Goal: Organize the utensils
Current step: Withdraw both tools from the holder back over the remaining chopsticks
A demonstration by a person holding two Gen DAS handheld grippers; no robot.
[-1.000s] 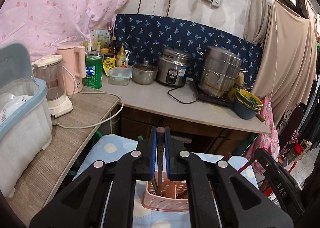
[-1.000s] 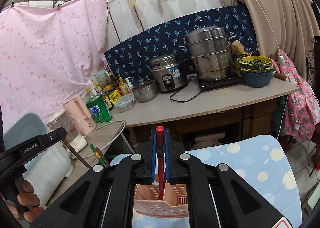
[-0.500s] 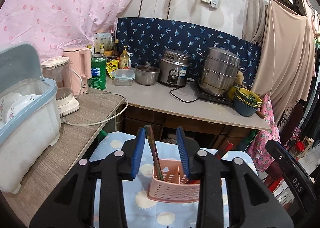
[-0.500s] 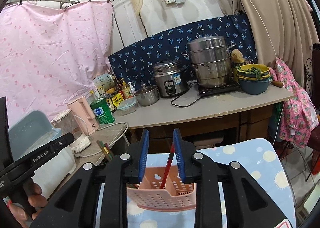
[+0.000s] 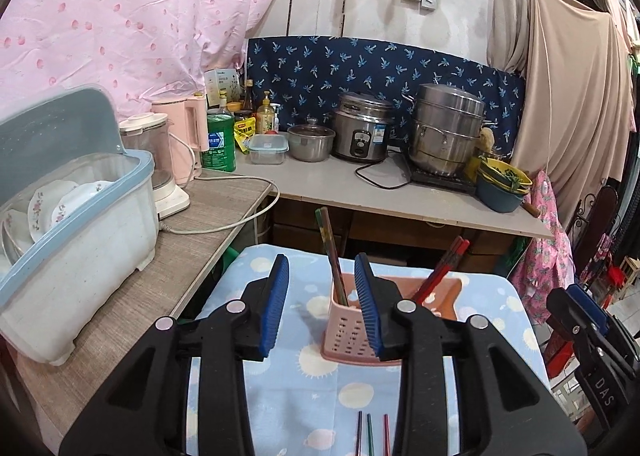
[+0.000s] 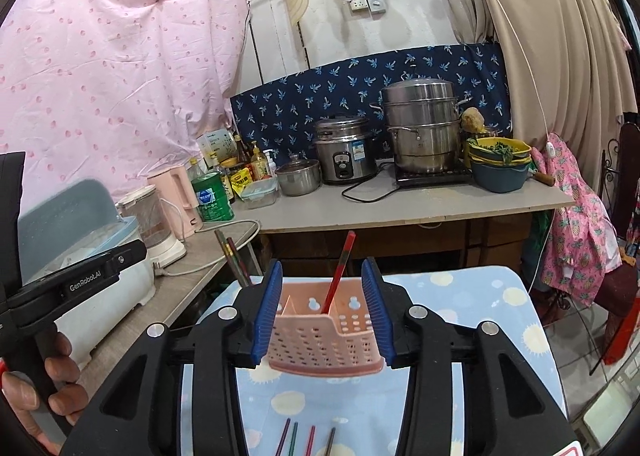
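A pink slotted basket (image 5: 352,330) stands on a bench covered with a light blue cloth (image 6: 500,320) printed with suns and clouds. A dark pair of chopsticks (image 5: 330,252) leans in its left compartment and a red pair (image 5: 440,270) leans out of the right side. More chopsticks (image 6: 308,438) lie flat on the cloth in front of the basket, nearer the cameras.

The left tongs (image 5: 322,306) are spread, with nothing pinched; the dark chopsticks and the basket's left corner show in the gap beyond them. The right tongs (image 6: 322,312) are opening, their blue pads standing to either side of the basket without pressing it. A hand (image 6: 38,388) grips the left tool's handle at the edge of the right view.

To the left runs a wood-grain counter (image 5: 120,316) with a lidded dish box (image 5: 80,256) holding plates, a blender and a pink kettle (image 5: 182,144). Behind, a grey worktop (image 5: 340,188) carries a green bottle, a rice cooker (image 5: 362,132), a stacked steel steamer (image 5: 446,128) and bowls of greens. Navy patterned fabric lines the wall behind it; a pink sheet hangs at left and beige curtains at right.
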